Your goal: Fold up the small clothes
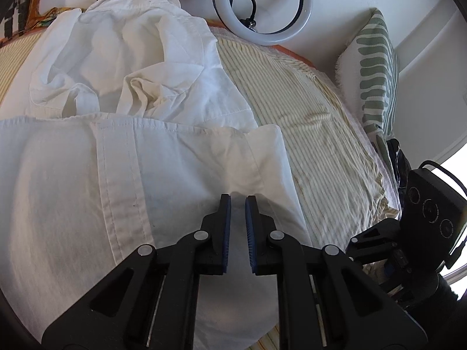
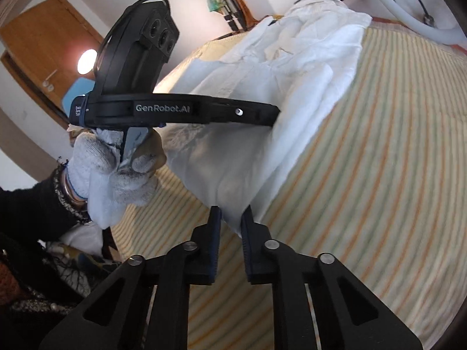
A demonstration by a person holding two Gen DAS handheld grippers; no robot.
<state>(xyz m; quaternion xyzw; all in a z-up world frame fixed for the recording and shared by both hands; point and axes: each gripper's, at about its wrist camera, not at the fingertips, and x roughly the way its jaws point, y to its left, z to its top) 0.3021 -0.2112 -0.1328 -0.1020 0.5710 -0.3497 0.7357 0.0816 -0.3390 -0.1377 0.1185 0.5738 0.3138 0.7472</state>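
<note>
White shirt [image 1: 140,93] lies on the striped bed [image 1: 321,134], its near part doubled over. My left fingers [image 1: 238,201] sit nearly closed over cloth; grip uncertain. My right fingers [image 2: 230,211] pinch a corner. Folding underway, I judge; next, carry the corner across. No containers seen.

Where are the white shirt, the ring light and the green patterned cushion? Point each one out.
white shirt [image 1: 122,67]: left wrist view, crumpled upper body.
ring light [image 1: 303,20]: left wrist view, right side of the white ring.
green patterned cushion [image 1: 376,73]: left wrist view, front face.
</note>
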